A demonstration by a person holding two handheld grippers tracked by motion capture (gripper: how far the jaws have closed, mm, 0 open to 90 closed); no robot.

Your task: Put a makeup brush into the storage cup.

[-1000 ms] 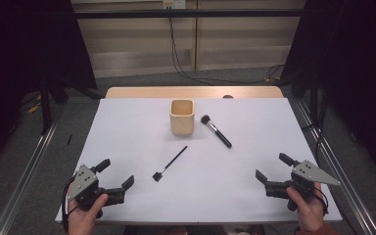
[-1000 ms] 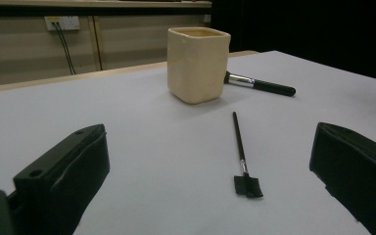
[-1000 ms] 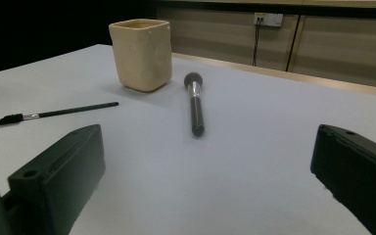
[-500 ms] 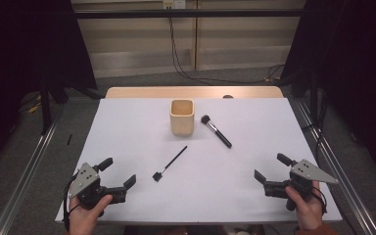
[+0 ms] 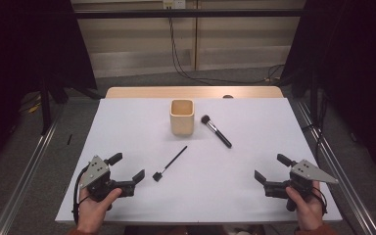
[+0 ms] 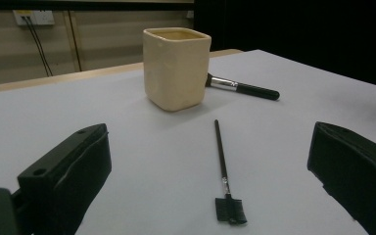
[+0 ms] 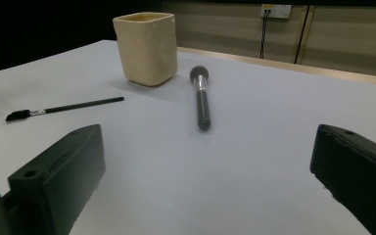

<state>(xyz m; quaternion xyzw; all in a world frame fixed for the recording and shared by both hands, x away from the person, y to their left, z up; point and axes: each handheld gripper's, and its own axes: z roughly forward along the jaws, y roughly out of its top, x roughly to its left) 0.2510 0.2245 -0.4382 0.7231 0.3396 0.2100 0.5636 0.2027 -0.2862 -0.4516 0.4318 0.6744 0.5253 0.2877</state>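
High view: the left gripper [image 5: 126,172] and right gripper [image 5: 270,169] rest near the white table's [image 5: 127,122] front corners, jaws wide apart, holding nothing. The eyebrow brush [image 5: 170,163] lies diagonally, comb head toward the left gripper, handle toward the cream cup [image 5: 182,117].

Left gripper view: the eyebrow brush lies between the spread jaws, head nearest.

Right gripper view: the powder brush [image 7: 200,95] points its bristles away, beside the cup; no readable writing.

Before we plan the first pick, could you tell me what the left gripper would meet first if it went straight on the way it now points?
Probably the thin brush: the left gripper is open, and the brush's comb end lies just ahead between its jaws. The cream cup stands farther along.
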